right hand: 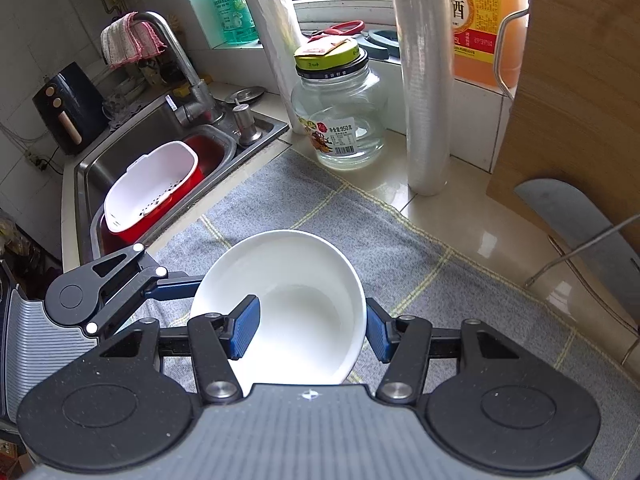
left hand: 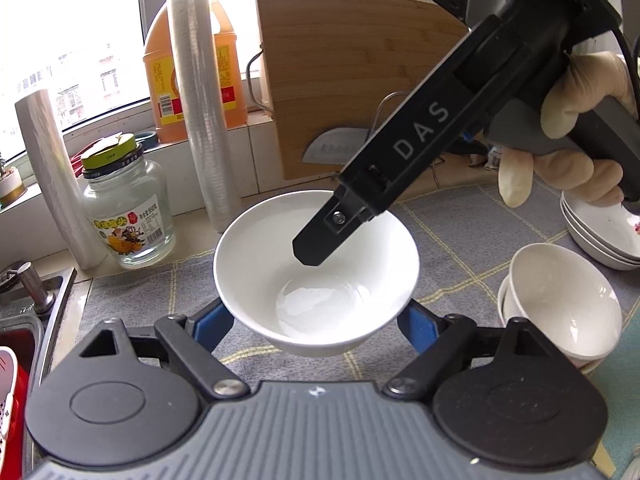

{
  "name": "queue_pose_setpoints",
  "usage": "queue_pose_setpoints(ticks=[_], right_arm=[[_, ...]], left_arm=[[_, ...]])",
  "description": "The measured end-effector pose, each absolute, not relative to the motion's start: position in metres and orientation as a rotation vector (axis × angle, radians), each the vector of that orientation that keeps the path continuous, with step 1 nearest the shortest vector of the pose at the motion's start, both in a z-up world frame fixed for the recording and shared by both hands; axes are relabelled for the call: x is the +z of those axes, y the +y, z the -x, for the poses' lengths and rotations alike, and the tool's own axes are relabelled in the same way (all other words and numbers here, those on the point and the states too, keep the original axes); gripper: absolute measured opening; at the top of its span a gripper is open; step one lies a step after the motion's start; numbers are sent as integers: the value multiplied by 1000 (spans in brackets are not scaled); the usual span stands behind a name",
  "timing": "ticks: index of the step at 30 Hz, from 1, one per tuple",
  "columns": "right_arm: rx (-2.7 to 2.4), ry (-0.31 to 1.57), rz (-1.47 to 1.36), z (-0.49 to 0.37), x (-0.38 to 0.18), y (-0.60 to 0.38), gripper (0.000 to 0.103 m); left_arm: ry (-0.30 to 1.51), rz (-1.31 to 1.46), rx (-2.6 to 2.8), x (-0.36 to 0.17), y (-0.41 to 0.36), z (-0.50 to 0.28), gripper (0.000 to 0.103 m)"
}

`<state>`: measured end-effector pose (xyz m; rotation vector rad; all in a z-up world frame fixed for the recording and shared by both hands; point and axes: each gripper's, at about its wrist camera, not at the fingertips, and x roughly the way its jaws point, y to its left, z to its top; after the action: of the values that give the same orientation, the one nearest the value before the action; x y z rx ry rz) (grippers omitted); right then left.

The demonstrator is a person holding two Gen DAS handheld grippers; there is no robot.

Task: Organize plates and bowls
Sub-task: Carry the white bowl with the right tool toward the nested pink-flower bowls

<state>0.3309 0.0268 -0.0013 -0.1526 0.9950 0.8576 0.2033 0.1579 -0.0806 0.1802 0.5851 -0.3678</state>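
The glossy white ceramic bowl sits on the grey checked woven mat, not yet stacked. In the left view, the left gripper has its blue pads spread around the bowl's sides; contact is unclear. The right gripper pinches the bowl's wall, one ribbed pad inside, one outside. At three o'clock, nested white bowls and stacked plates already wait.

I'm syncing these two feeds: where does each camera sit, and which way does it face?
Left wrist: on the left gripper, facing the window; shows the white bowl, right gripper and gloved hand.
Right wrist: on the right gripper, facing the sink; shows the left gripper.
Shared: bowl, glass jar, grey mat.
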Motion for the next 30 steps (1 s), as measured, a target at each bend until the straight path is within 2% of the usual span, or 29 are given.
queue_pose_setpoints(ticks=[30], right_arm=[[655,925,72,-268,20,-69,62]], left_arm=[[516,-272,-544,-58,90,-169,88]])
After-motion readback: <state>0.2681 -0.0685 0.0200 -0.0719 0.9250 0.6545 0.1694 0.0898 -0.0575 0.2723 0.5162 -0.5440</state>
